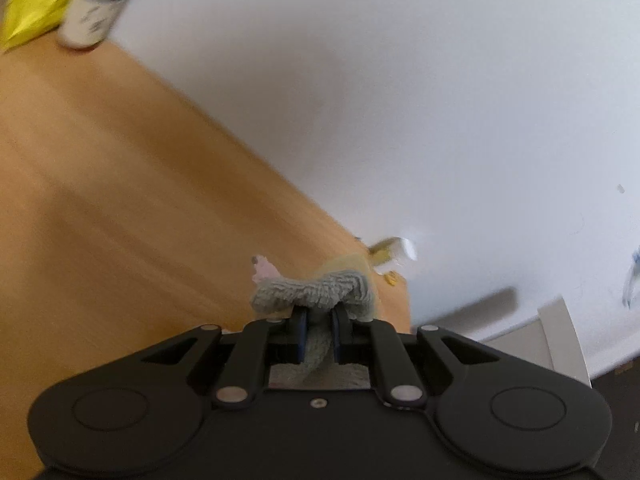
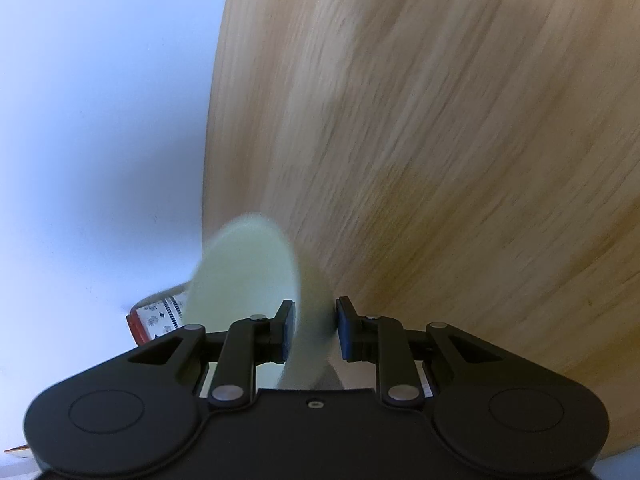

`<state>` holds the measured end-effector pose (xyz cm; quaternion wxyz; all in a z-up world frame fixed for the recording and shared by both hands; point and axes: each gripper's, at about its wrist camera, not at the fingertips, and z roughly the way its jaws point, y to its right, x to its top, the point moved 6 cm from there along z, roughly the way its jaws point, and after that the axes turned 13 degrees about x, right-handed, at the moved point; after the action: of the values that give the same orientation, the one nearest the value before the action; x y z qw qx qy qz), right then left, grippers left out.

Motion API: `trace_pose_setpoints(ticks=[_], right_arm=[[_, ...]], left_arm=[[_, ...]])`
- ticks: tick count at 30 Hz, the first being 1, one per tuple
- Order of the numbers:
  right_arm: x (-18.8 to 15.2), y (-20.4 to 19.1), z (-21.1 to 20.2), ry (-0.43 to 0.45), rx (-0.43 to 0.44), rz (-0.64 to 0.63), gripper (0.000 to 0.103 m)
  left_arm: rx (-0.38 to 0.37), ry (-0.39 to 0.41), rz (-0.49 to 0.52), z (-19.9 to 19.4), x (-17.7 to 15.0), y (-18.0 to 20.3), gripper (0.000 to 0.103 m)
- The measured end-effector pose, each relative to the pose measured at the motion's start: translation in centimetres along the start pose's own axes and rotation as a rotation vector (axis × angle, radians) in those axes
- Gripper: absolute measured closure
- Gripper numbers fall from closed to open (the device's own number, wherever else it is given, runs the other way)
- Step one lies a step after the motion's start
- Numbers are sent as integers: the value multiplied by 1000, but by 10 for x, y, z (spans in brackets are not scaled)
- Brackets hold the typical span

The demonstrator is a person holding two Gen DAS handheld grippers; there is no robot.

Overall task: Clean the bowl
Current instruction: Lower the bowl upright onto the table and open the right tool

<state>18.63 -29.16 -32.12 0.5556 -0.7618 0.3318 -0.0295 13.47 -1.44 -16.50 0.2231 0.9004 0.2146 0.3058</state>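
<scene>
My left gripper (image 1: 319,316) is shut on a grey terry cloth (image 1: 316,290), which bunches over the fingertips and hangs down between the jaws, above the wooden table (image 1: 132,184). My right gripper (image 2: 316,322) is shut on the rim of a pale green bowl (image 2: 248,268), held tilted on edge above the wooden table (image 2: 440,140). The bowl's opening faces left. Both views are blurred by motion. A pale green edge (image 1: 348,260) just behind the cloth in the left wrist view may be the bowl.
A white wall (image 1: 400,100) borders the table's far edge. A yellow pack (image 1: 32,4) and a white patterned cylinder (image 1: 100,4) stand at the far corner. A red-and-white patterned box (image 2: 156,320) lies left of the bowl. A white box (image 1: 560,344) sits low right.
</scene>
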Motion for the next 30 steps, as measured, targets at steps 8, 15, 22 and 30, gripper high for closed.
trace_pose_setpoints(ticks=[8,15,22,30], right_arm=[[17,-20,20,-38,-165,-354,85],[6,-4,28,-86,-142,-275,86],[-3,-11,26,-107,-139,-295,85],[-3,-9,50,-125,-193,-255,83]], left_arm=[[43,-29,5,7,1,-12,92],[14,-21,-33,13,2,-20,92],[17,-46,-97,14,0,-38,92],[26,-26,-91,10,0,-40,92]])
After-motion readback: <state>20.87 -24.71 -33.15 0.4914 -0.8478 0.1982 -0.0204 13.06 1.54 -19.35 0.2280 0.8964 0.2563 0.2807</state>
